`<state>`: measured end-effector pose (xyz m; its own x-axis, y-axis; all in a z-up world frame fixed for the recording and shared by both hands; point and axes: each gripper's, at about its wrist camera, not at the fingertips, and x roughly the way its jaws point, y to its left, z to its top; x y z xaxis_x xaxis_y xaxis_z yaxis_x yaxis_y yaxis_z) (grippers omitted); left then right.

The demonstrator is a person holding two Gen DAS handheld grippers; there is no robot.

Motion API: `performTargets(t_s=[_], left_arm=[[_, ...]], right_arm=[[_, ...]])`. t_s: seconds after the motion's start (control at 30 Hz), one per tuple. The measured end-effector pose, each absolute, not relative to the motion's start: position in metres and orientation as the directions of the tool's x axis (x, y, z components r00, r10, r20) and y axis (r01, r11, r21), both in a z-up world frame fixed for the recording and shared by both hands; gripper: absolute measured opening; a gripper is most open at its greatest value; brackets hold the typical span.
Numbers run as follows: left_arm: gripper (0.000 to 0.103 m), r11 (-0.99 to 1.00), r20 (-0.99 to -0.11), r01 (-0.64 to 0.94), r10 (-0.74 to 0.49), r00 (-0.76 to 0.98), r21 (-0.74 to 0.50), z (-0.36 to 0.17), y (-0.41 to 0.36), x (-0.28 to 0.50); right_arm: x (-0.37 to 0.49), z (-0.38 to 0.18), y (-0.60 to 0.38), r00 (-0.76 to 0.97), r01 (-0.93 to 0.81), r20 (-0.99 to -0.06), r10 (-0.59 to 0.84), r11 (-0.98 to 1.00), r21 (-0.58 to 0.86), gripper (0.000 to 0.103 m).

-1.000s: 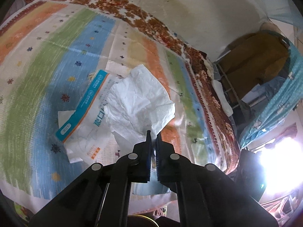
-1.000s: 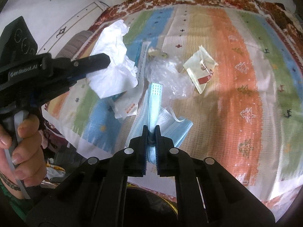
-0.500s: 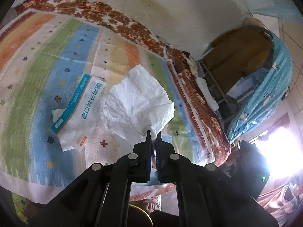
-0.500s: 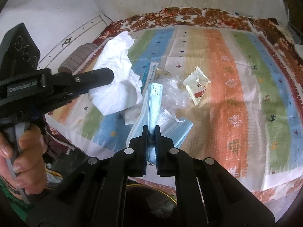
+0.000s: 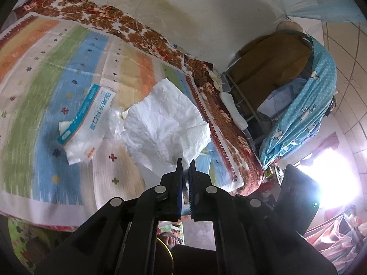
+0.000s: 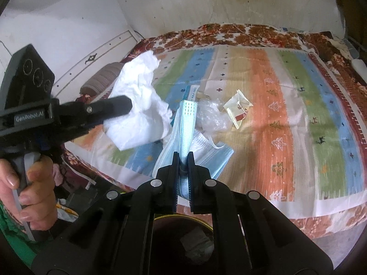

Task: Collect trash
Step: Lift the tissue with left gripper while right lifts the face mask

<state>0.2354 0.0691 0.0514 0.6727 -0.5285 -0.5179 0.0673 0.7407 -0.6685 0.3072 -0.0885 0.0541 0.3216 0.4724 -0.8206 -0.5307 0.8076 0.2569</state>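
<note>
Both tongs are clamped on trash: my left tongs (image 5: 186, 165) pinch a crumpled white tissue (image 5: 165, 125) lifted above the striped blanket on the bed (image 6: 275, 105), and my right tongs (image 6: 182, 158) grip a blue face mask (image 6: 187, 123) near the bed's front edge. I judge this to be the carrying step, with a dark bin (image 6: 183, 236) showing below the right tongs. Next I would bring each piece over the bin's mouth and let go, then return for the mask packet (image 5: 88, 119), clear plastic (image 6: 211, 116) and small wrapper (image 6: 237, 107) lying on the blanket.
</note>
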Motion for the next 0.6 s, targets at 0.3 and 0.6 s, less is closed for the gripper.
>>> performTargets(t_s=[0.3, 0.6], left_arm=[[0.003, 0.753, -0.531, 0.056, -0.512, 0.675, -0.655, 0.048, 0.062, 0.205], [0.003, 0.797, -0.582, 0.048, -0.479, 0.657, -0.602, 0.040, 0.045, 0.184]], right_arm=[[0.286, 0.055, -0.098, 0.322, -0.531, -0.818, 0.476, 0.806, 0.261, 0.006], [0.261, 0.054, -0.110, 0.330, -0.519, -0.820, 0.467, 0.816, 0.256, 0.006]])
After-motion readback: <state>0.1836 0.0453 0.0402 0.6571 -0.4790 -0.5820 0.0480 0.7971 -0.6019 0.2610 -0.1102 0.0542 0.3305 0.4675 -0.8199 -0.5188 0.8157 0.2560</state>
